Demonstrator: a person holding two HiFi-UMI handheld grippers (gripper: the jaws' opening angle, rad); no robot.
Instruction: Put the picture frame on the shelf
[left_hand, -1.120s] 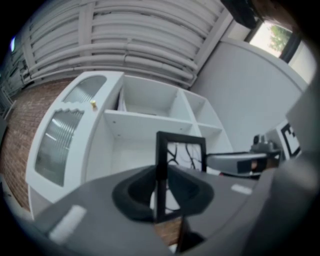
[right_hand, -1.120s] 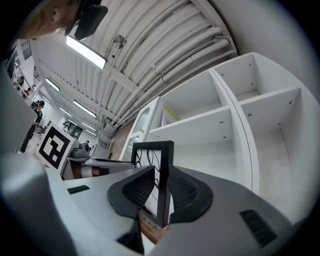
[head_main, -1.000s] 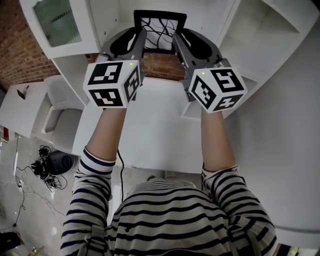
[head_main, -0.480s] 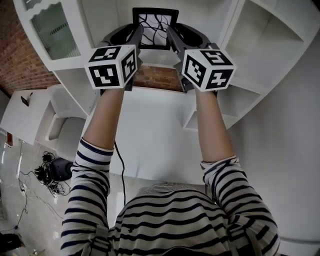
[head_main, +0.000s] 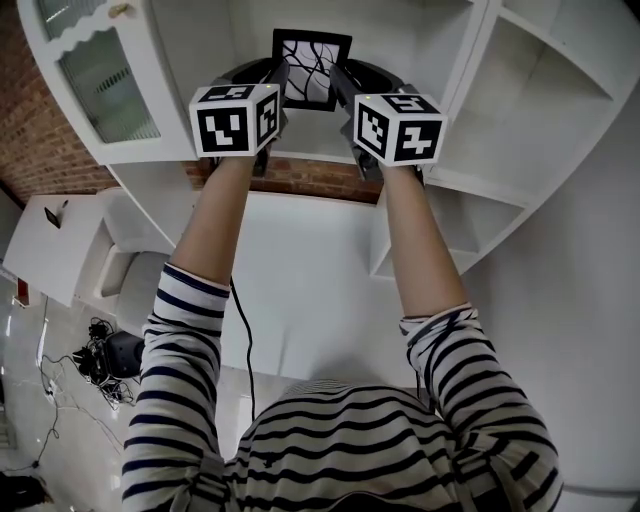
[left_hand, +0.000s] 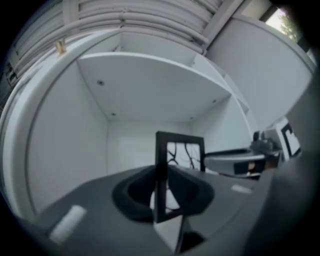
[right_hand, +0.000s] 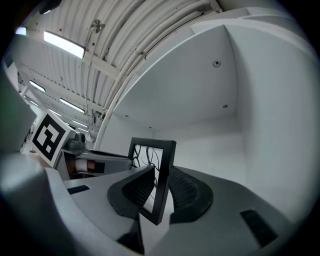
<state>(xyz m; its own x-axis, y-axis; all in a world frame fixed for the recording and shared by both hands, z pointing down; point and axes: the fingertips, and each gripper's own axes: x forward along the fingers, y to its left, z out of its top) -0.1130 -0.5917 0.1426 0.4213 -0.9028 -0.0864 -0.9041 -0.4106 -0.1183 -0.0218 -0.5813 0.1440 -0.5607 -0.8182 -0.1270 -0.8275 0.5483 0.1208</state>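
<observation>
In the head view the marker cubes (head_main: 237, 118) cover much of the left tongs (head_main: 277, 80) and right tongs (head_main: 338, 80). The picture frame (head_main: 312, 68) has its lower edge hidden, so contact with the shelf (head_main: 305, 152) cannot be told. The left gripper view is blurred.

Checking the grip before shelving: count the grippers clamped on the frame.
2. The left gripper clamps the left edge of the frame; the right gripper clamps its right edge. Both show fully, so none is hidden.
</observation>
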